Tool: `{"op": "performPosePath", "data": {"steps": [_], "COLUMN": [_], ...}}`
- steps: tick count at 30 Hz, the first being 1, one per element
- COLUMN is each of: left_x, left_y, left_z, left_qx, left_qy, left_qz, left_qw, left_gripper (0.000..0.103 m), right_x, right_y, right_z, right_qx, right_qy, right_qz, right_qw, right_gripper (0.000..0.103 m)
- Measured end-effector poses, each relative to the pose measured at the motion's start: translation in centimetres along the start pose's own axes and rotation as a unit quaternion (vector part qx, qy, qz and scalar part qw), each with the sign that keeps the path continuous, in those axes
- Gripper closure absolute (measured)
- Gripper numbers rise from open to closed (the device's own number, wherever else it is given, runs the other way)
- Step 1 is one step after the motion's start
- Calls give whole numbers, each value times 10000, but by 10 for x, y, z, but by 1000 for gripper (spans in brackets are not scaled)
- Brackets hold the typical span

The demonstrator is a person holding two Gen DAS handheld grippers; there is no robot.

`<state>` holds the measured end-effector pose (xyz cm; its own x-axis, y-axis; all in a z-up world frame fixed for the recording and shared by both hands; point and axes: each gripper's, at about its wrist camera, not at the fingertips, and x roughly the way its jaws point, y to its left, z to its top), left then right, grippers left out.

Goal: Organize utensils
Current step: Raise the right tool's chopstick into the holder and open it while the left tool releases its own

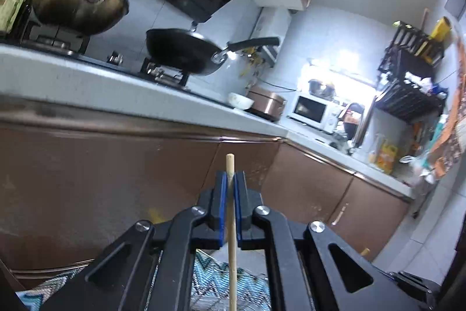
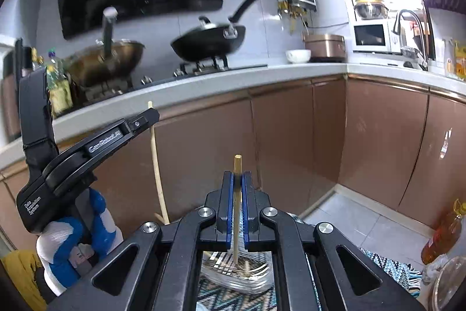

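My left hand-held gripper [image 1: 230,179] is clamped on one chopstick [image 1: 232,238], my right hand-held gripper [image 2: 238,179] on another chopstick [image 2: 237,209], its lower tip apparently inside a clear glass dish [image 2: 236,273] below.

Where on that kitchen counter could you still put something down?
The counter shows a bare strip between the stove's black wok and the white bowl. Its corner is crowded: rice cooker, microwave, faucet.

A home kitchen: wok [image 2: 208,41] on gas stove [image 2: 201,67], microwave [image 2: 371,38], brown cabinets [image 2: 279,136].
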<state>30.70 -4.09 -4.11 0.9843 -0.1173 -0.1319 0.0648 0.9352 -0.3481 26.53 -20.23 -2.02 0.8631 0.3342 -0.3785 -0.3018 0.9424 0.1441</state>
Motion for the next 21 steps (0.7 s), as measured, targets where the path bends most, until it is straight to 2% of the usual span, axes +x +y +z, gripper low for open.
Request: {"op": "performPosePath", "data": {"steps": [6, 13, 16, 17, 21], "left_x": [28, 37, 36, 34, 17], "left_y": [4, 2, 2, 1, -2], "left_z": [-37, -71, -75, -74, -66], "left_qx": [40, 228, 298, 306, 397], "left_qy": [9, 271, 409, 437, 471], "left_qz": [315, 416, 422, 403, 320], "left_qw": [9995, 9985, 9978, 9978, 9976], "left_gripper": [98, 97, 86, 80, 68], "right_x": [31, 50, 49, 47, 37], "right_y": [-5, -5, -7, -9, -10], "right_z": [-25, -54, -59, -60, -57], "right_qx": [-77, -126, -30, 34, 183], "right_qy": [239, 618, 693, 702, 650], "right_qz": [-152, -206, -221, -224, -235], "right_qw": [9996, 9978, 9973, 9973, 9974], "right_gripper": [98, 97, 92, 90, 85]}}
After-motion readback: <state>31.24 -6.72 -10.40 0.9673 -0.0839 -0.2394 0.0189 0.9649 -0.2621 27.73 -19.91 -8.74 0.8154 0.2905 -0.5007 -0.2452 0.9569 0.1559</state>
